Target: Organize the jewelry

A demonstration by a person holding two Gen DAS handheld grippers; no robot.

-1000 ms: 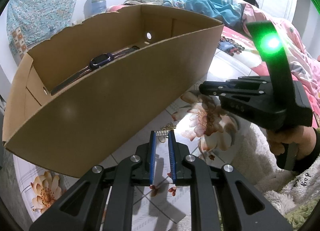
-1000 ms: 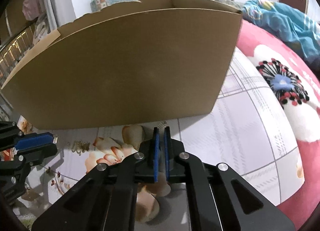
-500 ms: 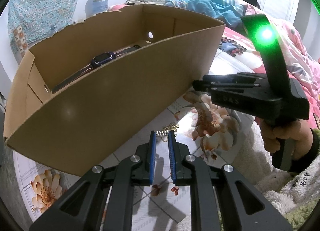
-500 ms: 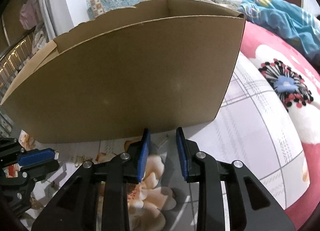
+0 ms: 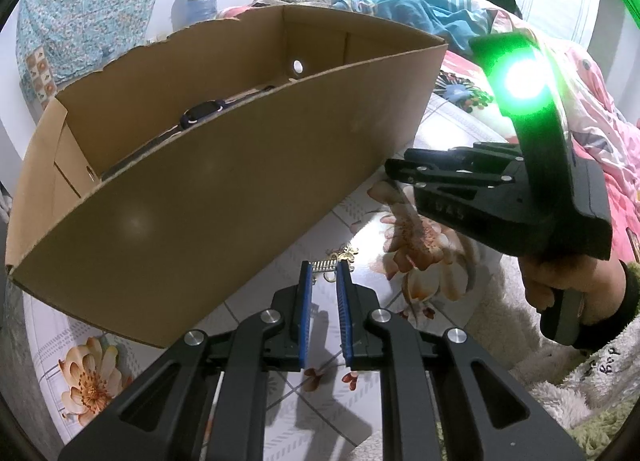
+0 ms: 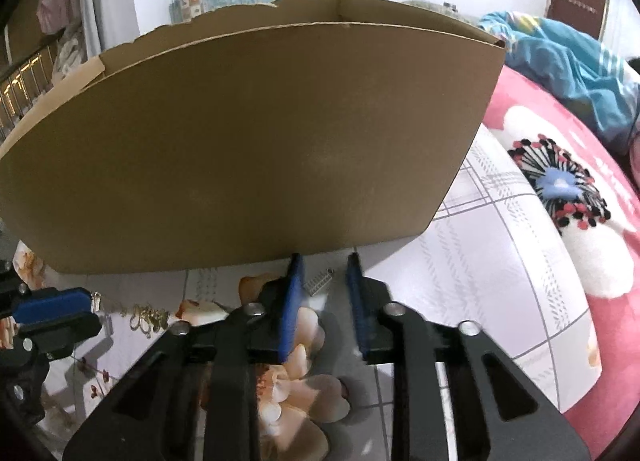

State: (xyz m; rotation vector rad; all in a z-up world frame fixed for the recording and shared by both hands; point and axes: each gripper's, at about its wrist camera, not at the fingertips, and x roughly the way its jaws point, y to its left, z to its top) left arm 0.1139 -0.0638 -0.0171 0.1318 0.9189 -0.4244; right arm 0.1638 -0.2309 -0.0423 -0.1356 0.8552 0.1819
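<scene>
L gripper [image 5: 324,273] fingers grip the silver chain [image 5: 325,265]; R gripper [image 6: 323,275] fingers, just closing, straddle its far end, not pinched. Next: squeeze, lift both into cardboard box [image 5: 224,189].

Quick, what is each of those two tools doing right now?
Left tool: shut on a silver jewelry piece.
Right tool: open, jaws just been closing around a second silver piece, not yet pinched.

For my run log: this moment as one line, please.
left gripper: shut on gold-and-silver jewelry piece | right gripper: open, jaws just been closing, small silver piece between them | watch: inside cardboard box
</scene>
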